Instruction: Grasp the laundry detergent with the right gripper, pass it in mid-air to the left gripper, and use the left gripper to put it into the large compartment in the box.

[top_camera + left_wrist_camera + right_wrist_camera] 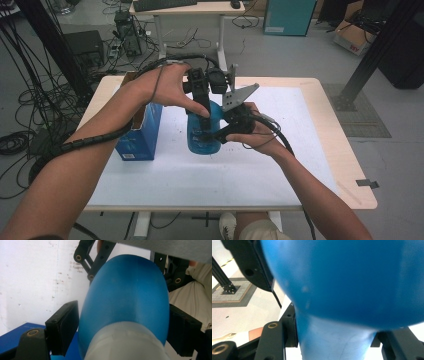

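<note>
Both grippers meet on my blue bottle (204, 131), upright at mid-table beside the blue box (141, 131): right gripper (220, 136) clamped on its waist, left gripper (204, 111) straddling from above, pads (65, 326) not yet pressing.

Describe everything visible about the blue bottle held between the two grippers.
The blue bottle looks like translucent plastic, with a rounded body and a pale, frosted section near the left gripper's camera. It stands roughly upright on the white mat, right of the blue box. The right gripper is clamped on its narrower part; the left gripper reaches from above, jaws either side of the body.
</note>
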Demonstrator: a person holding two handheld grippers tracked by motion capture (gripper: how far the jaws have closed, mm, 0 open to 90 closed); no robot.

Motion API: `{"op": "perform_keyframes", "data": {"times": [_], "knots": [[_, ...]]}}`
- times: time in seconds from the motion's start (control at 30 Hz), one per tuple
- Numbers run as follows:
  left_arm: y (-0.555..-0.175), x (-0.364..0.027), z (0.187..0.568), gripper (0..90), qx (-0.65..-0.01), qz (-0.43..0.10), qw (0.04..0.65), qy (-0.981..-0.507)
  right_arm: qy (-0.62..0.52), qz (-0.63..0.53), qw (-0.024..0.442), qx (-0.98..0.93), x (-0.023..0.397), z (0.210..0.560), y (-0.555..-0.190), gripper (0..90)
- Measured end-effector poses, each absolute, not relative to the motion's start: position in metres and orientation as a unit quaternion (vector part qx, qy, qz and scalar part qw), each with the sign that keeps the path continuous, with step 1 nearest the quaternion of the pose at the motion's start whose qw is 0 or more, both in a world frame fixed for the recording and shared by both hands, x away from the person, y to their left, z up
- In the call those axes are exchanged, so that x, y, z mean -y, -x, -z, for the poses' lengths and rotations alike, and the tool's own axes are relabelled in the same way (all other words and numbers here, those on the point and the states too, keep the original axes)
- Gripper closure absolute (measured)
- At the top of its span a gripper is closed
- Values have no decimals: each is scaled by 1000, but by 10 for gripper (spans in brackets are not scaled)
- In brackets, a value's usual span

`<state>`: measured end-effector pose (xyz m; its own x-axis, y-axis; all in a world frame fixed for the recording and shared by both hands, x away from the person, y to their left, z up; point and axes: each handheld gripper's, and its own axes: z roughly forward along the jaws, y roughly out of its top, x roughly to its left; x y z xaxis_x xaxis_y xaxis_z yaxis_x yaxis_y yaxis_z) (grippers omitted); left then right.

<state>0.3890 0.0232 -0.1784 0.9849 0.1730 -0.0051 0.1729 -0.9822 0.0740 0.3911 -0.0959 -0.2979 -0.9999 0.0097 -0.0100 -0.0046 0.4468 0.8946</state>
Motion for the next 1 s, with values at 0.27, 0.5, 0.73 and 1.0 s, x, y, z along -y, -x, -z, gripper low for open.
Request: {"op": "perform_keyframes", "data": {"times": [0.27, 0.5, 0.73, 1.0], "knots": [[-388, -22, 178, 285, -94, 3, 39, -995, -1, -525, 6, -851, 96, 298, -391, 438], [-388, -23, 178, 344, -92, 6, 42, -995, -3, -525, 5, -851, 96, 298, -390, 438], [-388, -24, 180, 350, -92, 8, 35, -995, -1, -523, 7, -852, 94, 299, -390, 438], [-387, -23, 181, 356, -92, 9, 35, -995, -1, -522, 5, -853, 94, 301, -389, 437]]}}
